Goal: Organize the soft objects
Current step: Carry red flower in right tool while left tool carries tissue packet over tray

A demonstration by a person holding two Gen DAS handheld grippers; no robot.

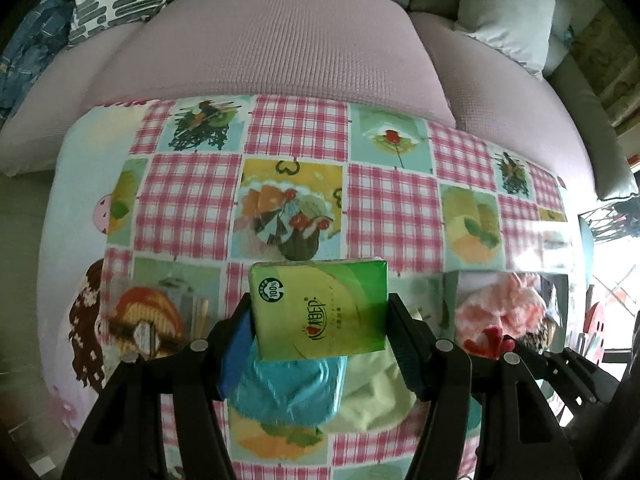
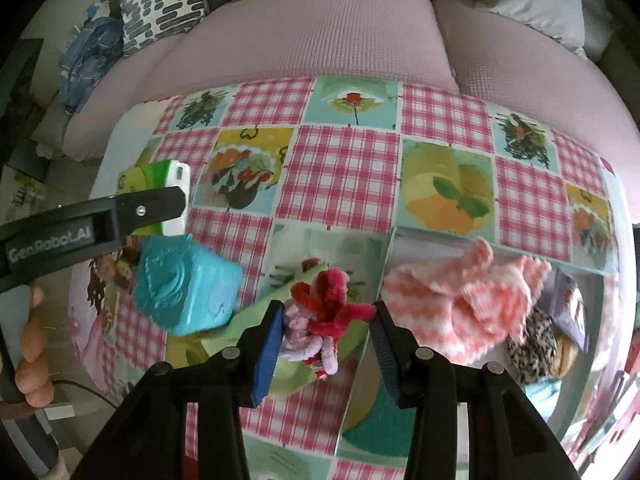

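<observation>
Left gripper (image 1: 320, 320) clamped on green plastic-wrapped tissue pack (image 1: 320, 308), pack lifted above table with pink-checked picture oilcloth (image 1: 392, 200)

Right gripper (image 2: 326, 326) gripping red, pink and lilac fuzzy pipe-cleaner bundle (image 2: 324, 312), held clear of cloth

Turquoise plastic-wrapped soft block (image 2: 184, 292) on table below tissue pack, touching pale green cloth (image 1: 376, 396)

Clear plastic bin (image 2: 592, 360) at right holds pink-and-white fluffy fabric (image 2: 460, 296), black-and-white speckled soft item (image 2: 532, 344) beside it

Lilac sofa (image 1: 280, 40) behind table
</observation>
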